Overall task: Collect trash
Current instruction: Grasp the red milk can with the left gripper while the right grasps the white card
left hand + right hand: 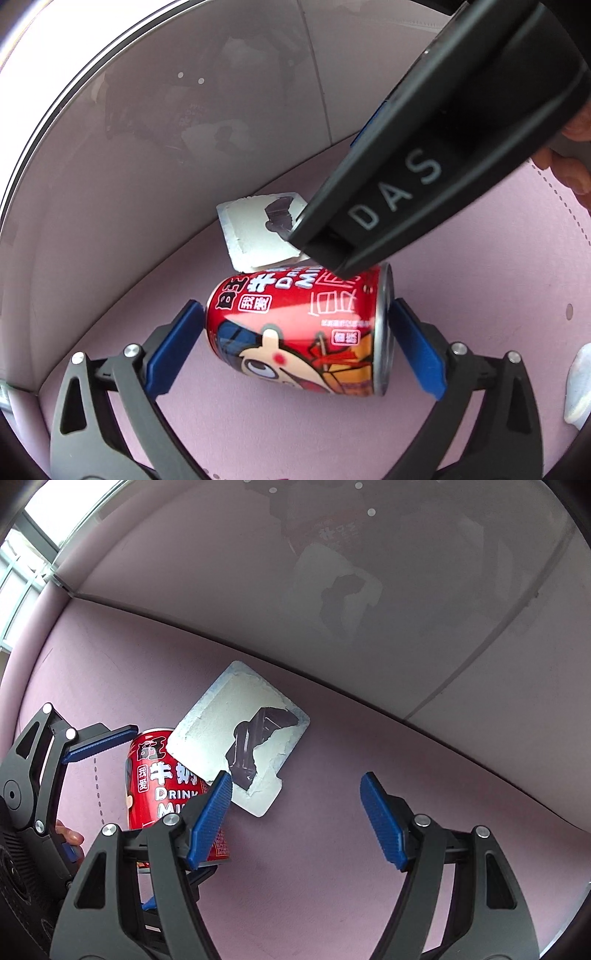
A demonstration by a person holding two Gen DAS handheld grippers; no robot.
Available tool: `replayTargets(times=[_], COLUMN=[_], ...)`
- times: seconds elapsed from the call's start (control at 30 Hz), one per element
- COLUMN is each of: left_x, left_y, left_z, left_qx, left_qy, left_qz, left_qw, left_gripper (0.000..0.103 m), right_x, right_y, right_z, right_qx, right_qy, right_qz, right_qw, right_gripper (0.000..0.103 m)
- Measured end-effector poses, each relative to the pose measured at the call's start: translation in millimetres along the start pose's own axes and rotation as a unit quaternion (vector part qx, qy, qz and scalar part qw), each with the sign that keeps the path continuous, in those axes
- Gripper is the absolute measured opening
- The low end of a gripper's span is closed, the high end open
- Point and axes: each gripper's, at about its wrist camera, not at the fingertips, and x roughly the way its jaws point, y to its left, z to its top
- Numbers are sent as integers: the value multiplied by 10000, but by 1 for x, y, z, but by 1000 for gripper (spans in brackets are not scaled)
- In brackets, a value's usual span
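A red drink can lies on its side on the pink surface. My left gripper straddles it end to end, with the blue pads right at its two ends and no visible squeeze. Just beyond the can lies a flat white torn wrapper with a dark hole in it. My right gripper reaches in from the upper right, its tip over the wrapper and the can's edge. In the right wrist view the right gripper stands open with nothing between its pads. There the wrapper overlaps the can.
A glossy pale wall panel rises behind the pink surface and mirrors the wrapper and can. A crumpled white thing sits at the right edge. A person's fingers hold the right gripper. A window shows at upper left.
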Motion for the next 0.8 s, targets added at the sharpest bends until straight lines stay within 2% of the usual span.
replayTargets(times=[0.17,0.23,0.33,0.5,0.63,0.8], left_x=[-4,-5,-16,-27,-21,-28], left_y=[-16,-16,-14,-10,4,5], left_z=[-3,-3,-22,-52,-81,-93], left_qx=[187,115,-45,-441,-1146,-1594], left_qy=[-85,-36,98,560,1142,1148], left_qz=[93,88,38,-127,-319,-345], left_qw=[9997,9999,9999,9974,9863,9799], left_gripper=[99,99,99,99,99,99], right_x=[-6,-9,-12,-11,-9,3], right_y=[-7,-10,-10,-7,-4,7], right_z=[4,5,5,5,6,9], right_qx=[45,57,47,28,-6,-63], right_qy=[-48,-49,-45,-25,33,79], right_qz=[-35,-45,-55,-29,8,98], right_qw=[10000,10000,10000,10000,10000,9999], right_gripper=[70,70,70,70,70,70])
